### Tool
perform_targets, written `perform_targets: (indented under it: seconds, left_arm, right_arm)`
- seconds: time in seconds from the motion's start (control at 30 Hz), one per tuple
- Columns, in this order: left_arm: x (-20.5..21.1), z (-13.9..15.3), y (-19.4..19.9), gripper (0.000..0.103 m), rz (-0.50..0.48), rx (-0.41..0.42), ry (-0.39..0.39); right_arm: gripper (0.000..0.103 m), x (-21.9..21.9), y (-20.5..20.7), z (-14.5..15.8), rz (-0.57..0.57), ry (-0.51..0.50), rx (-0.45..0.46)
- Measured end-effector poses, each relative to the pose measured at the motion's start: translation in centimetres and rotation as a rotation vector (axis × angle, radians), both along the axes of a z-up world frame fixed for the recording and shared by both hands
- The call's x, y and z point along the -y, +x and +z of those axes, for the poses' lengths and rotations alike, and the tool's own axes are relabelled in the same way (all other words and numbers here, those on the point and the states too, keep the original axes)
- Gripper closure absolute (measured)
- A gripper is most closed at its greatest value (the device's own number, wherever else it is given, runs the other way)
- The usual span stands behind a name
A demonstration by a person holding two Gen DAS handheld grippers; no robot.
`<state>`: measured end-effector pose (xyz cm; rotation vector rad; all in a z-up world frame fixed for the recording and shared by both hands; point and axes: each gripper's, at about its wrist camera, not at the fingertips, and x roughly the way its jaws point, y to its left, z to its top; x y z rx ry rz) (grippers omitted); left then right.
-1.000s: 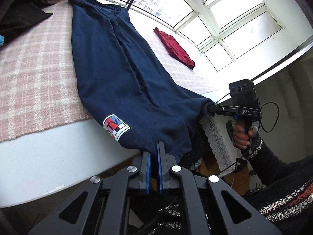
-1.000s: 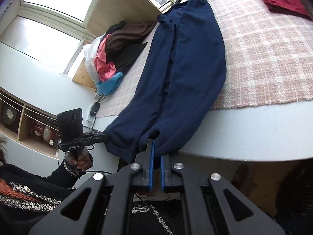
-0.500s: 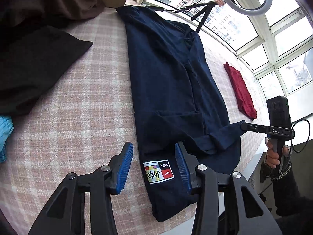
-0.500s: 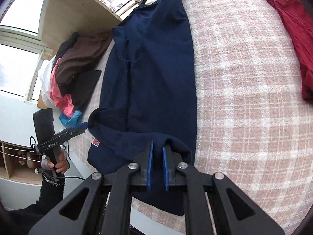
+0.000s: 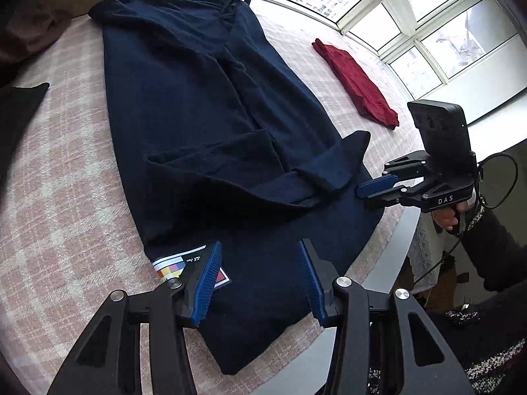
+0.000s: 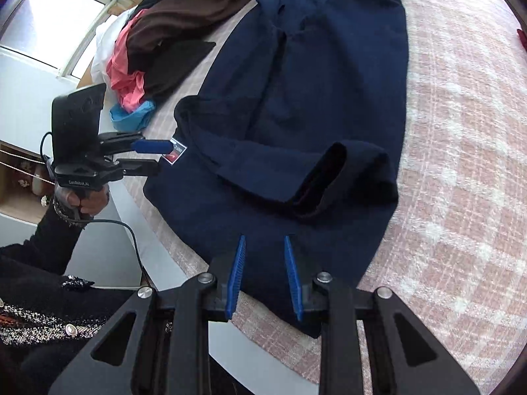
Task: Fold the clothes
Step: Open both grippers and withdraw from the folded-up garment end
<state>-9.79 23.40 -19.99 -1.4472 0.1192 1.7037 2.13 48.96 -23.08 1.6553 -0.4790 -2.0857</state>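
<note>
The soft, floppy blue top (image 5: pixel 204 105) lies flat on the checked cloth (image 5: pixel 66 177), both tongs, left (image 5: pixel 260 279) and right (image 6: pixel 265 276), open and empty, the right just opening, so grab its corners.

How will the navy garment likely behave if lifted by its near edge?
The navy garment is probably floppy: its cuffs already lie in loose folds. It would likely drape and sag. The knit looks thick, so perhaps fairly heavy.

Matt navy knit garment (image 5: pixel 204 105)
</note>
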Motion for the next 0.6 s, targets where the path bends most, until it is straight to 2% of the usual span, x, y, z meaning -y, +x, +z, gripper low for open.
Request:
perform_targets:
  seconds: [0.07, 0.13, 0.17, 0.2, 0.27, 0.33, 0.37, 0.5, 0.6]
  left_arm:
    - [-1.2, -0.8, -1.0, 0.059, -0.015, -0.016, -0.023]
    - [-0.7, -0.1, -2.9, 0.060, 0.073, -0.065, -0.016]
    - [0.3, 0.6, -3.7, 0.060, 0.140, -0.096, 0.000]
    - [1.3, 1.3, -4.4, 0.060, 0.206, -0.126, 0.017]
    - [3.2, 2.0, -4.2, 0.059, 0.231, -0.147, 0.011]
    - [5.0, 2.6, -4.0, 0.059, 0.254, -0.167, 0.006]
    - [5.7, 2.7, -3.4, 0.059, 0.252, -0.170, -0.008]
    - [8.0, 2.1, -0.1, 0.058, 0.216, -0.068, 0.004]
    - [9.0, 1.4, 3.2, 0.058, 0.167, -0.046, 0.004]
  right_arm:
    - [0.078, 0.9, -2.0, -0.5, 0.036, 0.043, -0.008]
    - [0.078, -0.5, -4.9, 0.5, -0.033, 0.076, -0.067]
    - [0.078, -1.9, -6.0, 1.5, -0.121, 0.121, -0.109]
    - [0.077, -3.0, -5.9, 2.6, -0.169, 0.112, -0.147]
    - [0.076, -5.3, -5.6, 4.9, -0.259, 0.089, -0.224]
    - [0.074, -6.0, -3.6, 6.0, -0.265, 0.064, -0.249]
    - [0.074, -5.8, -2.6, 5.9, -0.263, 0.100, -0.240]
    - [0.074, -5.3, 1.3, 4.2, -0.276, 0.184, -0.165]
    - [0.074, -4.6, 4.1, 2.1, -0.280, 0.152, -0.107]
